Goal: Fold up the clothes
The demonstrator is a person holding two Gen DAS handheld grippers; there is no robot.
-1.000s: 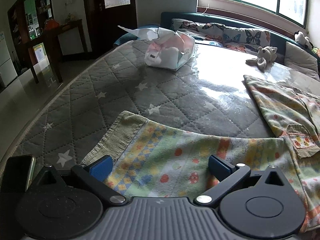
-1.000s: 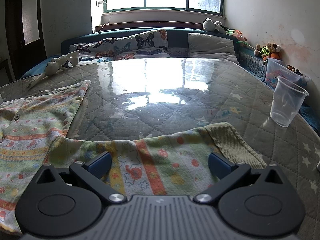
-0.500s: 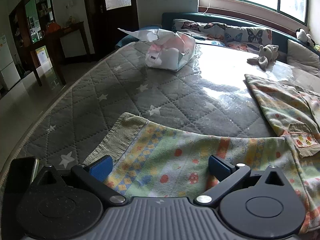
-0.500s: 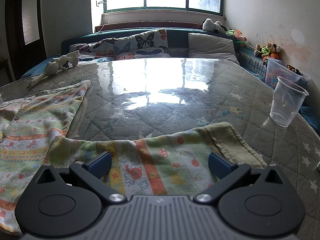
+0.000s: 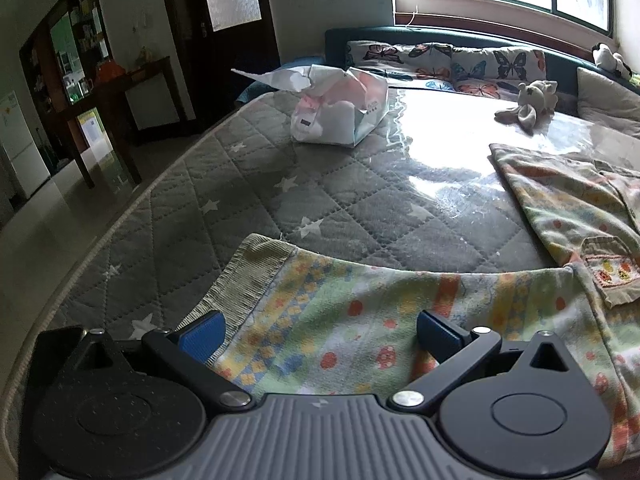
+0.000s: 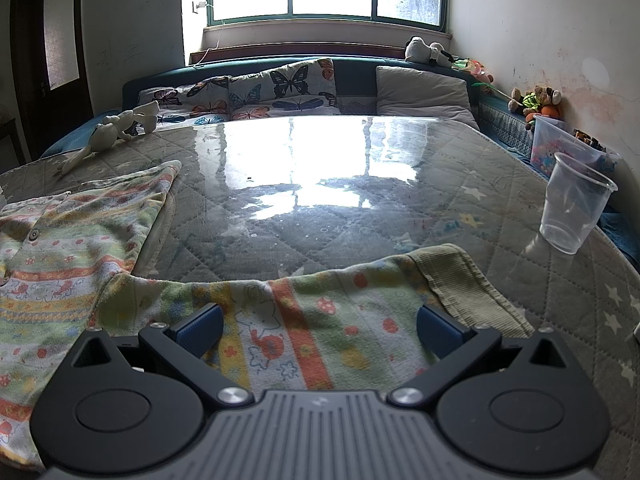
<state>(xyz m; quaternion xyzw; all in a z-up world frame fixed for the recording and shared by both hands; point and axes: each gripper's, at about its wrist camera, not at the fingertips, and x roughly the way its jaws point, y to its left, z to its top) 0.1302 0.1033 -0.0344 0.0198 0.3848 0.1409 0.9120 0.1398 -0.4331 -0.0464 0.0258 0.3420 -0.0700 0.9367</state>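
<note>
Left wrist view: left gripper (image 5: 320,334) spread wide over a patterned garment (image 5: 360,312); right gripper (image 6: 320,330) likewise gapes over its other sleeve (image 6: 460,280).

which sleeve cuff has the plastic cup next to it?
The ribbed cuff under the right gripper; the clear cup stands just beyond. The left-side cuff has none.

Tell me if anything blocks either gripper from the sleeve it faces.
Nothing visible does. The left gripper sits with open jaws right over the left sleeve, and the right gripper likewise over the right sleeve. The plastic cup stands off to the right, apart.
</note>
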